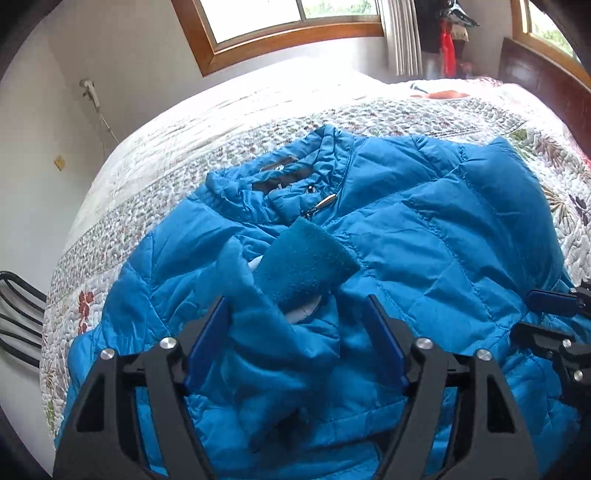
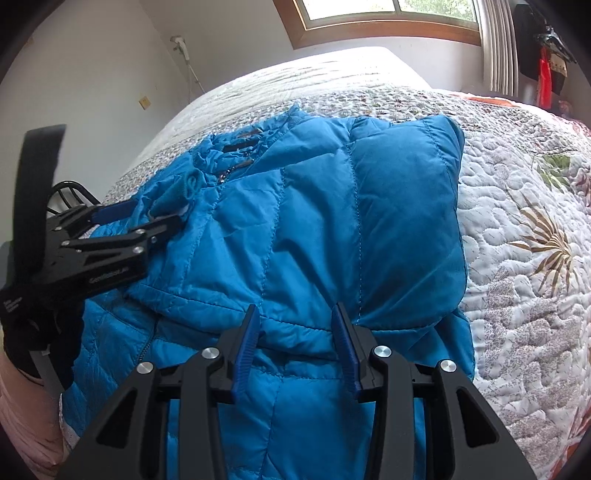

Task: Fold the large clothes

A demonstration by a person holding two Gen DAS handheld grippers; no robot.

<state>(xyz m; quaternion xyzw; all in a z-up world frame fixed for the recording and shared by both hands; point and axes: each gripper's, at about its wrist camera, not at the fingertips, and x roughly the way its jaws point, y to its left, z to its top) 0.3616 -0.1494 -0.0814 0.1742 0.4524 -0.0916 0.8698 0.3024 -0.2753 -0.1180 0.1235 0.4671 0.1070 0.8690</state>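
Observation:
A blue quilted puffer jacket [image 1: 424,229] lies front-up on the bed, collar toward the window. Both sleeves are folded in over the chest. My left gripper [image 1: 295,306] is open just above the left sleeve, whose fleece cuff [image 1: 306,258] lies ahead of the fingers; sleeve fabric bunches between the jaws. In the right wrist view the jacket [image 2: 314,221] fills the middle. My right gripper [image 2: 295,314] is open over the lower edge of the folded right sleeve. The left gripper also shows there at the left [image 2: 144,218], and the right gripper shows at the right edge of the left wrist view [image 1: 554,317].
The bed wears a white floral quilt [image 2: 517,221]. A window [image 1: 288,22] with a wooden frame is behind it. A dark headboard [image 1: 535,77] and hanging clothes [image 1: 450,40] are at the far right. A black wire rack [image 1: 14,317] stands left of the bed.

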